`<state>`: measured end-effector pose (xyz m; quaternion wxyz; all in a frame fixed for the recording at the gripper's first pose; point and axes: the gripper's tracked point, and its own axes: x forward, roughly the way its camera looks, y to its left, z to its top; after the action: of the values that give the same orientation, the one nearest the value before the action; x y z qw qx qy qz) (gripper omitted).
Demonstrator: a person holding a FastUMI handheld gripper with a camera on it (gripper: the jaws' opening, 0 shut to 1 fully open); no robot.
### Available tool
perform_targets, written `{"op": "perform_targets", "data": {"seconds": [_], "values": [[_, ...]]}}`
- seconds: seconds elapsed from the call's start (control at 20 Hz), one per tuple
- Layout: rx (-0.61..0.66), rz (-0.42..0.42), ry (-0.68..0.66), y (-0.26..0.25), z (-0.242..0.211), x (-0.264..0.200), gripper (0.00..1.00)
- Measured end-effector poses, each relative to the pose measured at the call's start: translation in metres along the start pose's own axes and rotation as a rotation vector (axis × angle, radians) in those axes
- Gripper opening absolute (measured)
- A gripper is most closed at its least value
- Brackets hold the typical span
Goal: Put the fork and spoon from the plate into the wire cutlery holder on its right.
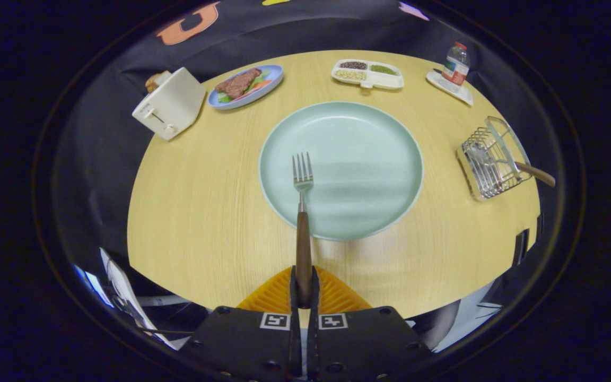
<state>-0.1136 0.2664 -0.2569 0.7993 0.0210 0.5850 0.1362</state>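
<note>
My gripper is shut on the brown wooden handle of the fork. The fork sticks straight ahead from between the fingers, its metal tines hanging over the left part of the pale green plate. The plate sits mid-table with nothing lying on it. To its right stands the wire cutlery holder, and a wooden-handled utensil, likely the spoon, rests inside it with the handle poking out to the right.
A white toaster stands at the far left. Beyond the plate are a blue dish of food and a white divided tray. A bottle on a white tray stands at the far right. The round wooden table ends near my fingers.
</note>
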Motion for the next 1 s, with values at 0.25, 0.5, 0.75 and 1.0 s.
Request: {"op": "perform_targets", "data": {"seconds": [0.25,0.5,0.75,1.0], "values": [[0.033,0.034,-0.036,-0.017,0.010,-0.019,0.00],[0.069,0.064,-0.070,-0.036,0.024,-0.055,0.00],[0.109,0.052,-0.143,-0.089,0.042,-0.111,0.00],[0.170,-0.001,-0.184,-0.164,0.051,-0.148,0.00]]}}
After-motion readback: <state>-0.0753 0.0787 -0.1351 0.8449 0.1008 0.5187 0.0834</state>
